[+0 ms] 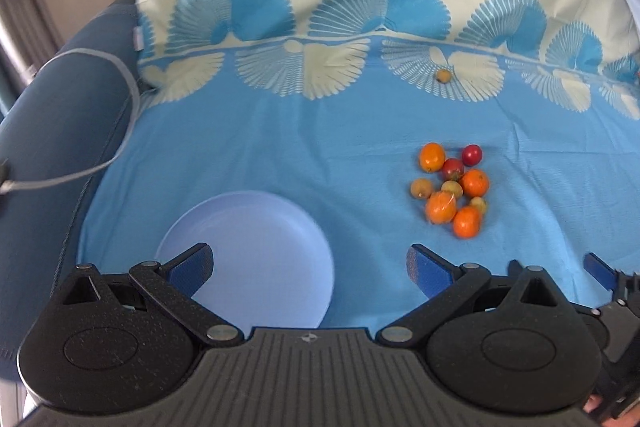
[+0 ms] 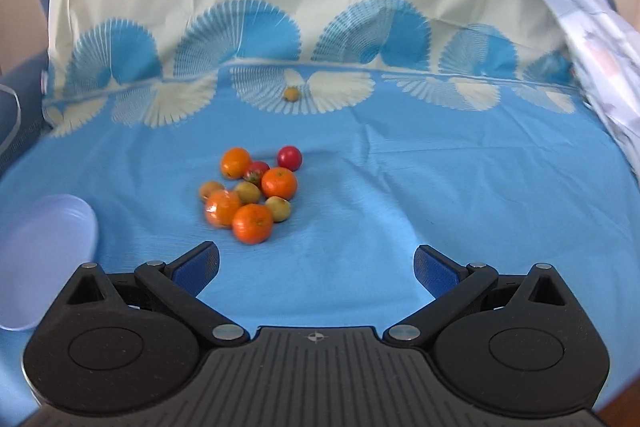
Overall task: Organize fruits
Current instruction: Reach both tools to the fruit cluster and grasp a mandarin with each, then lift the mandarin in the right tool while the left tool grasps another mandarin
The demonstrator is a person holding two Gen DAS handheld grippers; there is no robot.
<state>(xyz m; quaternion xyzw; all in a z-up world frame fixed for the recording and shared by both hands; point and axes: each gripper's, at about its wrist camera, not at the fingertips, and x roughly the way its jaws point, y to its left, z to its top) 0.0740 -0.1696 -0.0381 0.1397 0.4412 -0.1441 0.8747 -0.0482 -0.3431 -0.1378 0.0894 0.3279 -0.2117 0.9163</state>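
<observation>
A pile of small fruits (image 1: 452,189) lies on the blue cloth: several oranges, two red ones and a few yellow-green ones. It also shows in the right wrist view (image 2: 252,193). A lilac plate (image 1: 260,259) sits empty left of the pile, and its edge shows in the right wrist view (image 2: 44,259). One small brown fruit (image 1: 443,75) lies apart at the back, also seen from the right (image 2: 291,93). My left gripper (image 1: 310,265) is open and empty over the plate's near edge. My right gripper (image 2: 316,267) is open and empty, in front of the pile.
The blue patterned cloth (image 2: 440,187) covers a seat and rises up a backrest behind. A dark blue padded armrest (image 1: 48,131) with a grey cable (image 1: 100,163) is at the left. A crumpled pale sheet (image 2: 592,39) hangs at the right.
</observation>
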